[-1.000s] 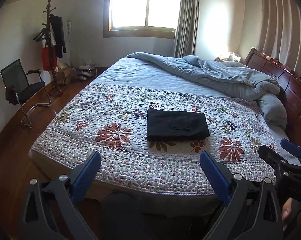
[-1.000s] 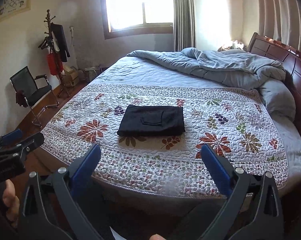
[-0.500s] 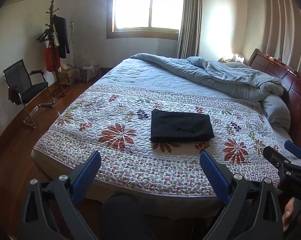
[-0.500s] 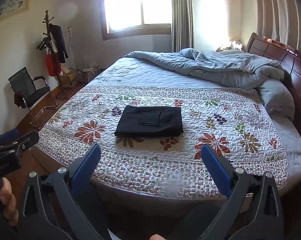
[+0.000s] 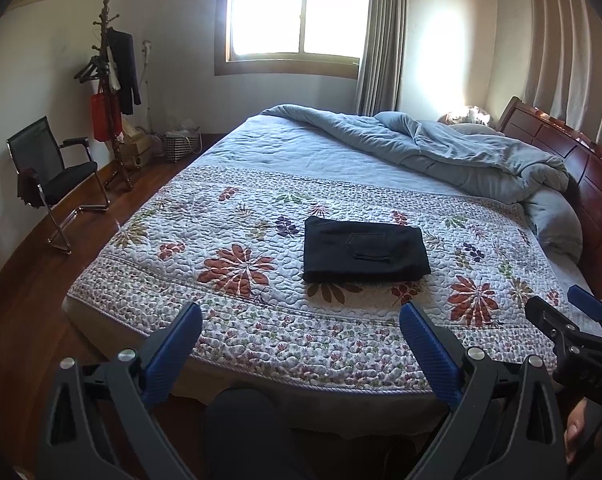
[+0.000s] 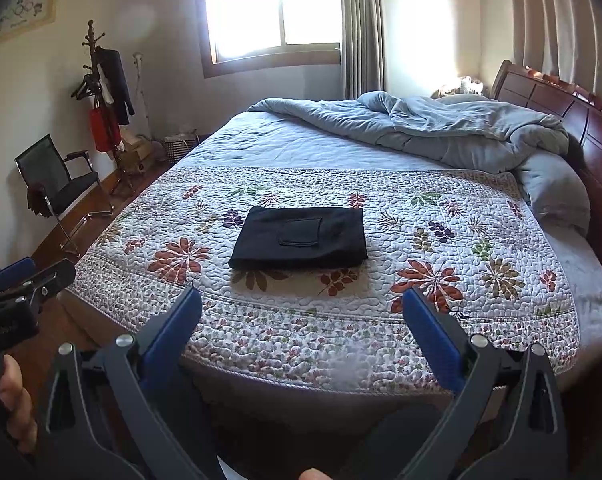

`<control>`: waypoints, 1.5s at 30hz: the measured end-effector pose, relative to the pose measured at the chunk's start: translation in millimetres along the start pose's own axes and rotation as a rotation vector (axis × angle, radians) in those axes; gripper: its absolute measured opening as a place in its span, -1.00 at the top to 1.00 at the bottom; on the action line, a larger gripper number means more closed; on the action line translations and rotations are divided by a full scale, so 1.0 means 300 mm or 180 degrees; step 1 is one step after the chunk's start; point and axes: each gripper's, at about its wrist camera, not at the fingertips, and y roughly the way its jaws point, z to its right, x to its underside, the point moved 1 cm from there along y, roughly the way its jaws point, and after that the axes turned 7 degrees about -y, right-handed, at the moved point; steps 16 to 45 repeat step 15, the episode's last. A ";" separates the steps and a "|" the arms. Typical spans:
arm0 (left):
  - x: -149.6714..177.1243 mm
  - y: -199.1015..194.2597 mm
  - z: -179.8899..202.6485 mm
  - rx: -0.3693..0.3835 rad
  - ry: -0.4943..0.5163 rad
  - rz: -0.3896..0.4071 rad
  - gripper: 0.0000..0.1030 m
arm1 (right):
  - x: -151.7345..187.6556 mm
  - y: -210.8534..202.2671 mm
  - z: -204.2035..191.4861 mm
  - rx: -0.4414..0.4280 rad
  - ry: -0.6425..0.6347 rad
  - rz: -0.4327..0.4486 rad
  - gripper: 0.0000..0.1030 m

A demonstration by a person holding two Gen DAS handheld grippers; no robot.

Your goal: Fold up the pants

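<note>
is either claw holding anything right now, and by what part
Nothing is held. The left claw and right claw are both open and empty, short of the bed; the folded black pants lie untouched on the quilt.

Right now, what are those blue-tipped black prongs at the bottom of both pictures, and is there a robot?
No robot: a person holds a two-finger gripper in each hand, each carrying a camera looking along its fingers. One picture is from the left gripper, the other from the right gripper. Both are open, holding nothing, short of the bed. On its floral quilt lie black pants, folded into a neat rectangle. Each camera also glimpses the other gripper at its edge.
</note>
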 end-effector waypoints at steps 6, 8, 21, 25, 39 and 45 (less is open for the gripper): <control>0.001 0.006 -0.002 -0.0003 0.0011 -0.0020 -0.93 | 0.013 0.010 0.004 0.0012 0.0030 -0.0031 -0.94; 0.000 0.007 -0.008 -0.0002 -0.0009 -0.0031 -0.93 | 0.013 0.011 0.005 0.0009 0.0035 -0.0030 -0.94; -0.004 0.007 -0.021 0.0022 -0.0054 -0.0048 -0.93 | 0.008 0.012 0.003 0.0005 0.0021 -0.0025 -0.94; -0.004 0.007 -0.021 0.0022 -0.0054 -0.0048 -0.93 | 0.008 0.012 0.003 0.0005 0.0021 -0.0025 -0.94; -0.004 0.007 -0.021 0.0022 -0.0054 -0.0048 -0.93 | 0.008 0.012 0.003 0.0005 0.0021 -0.0025 -0.94; -0.004 0.007 -0.021 0.0022 -0.0054 -0.0048 -0.93 | 0.008 0.012 0.003 0.0005 0.0021 -0.0025 -0.94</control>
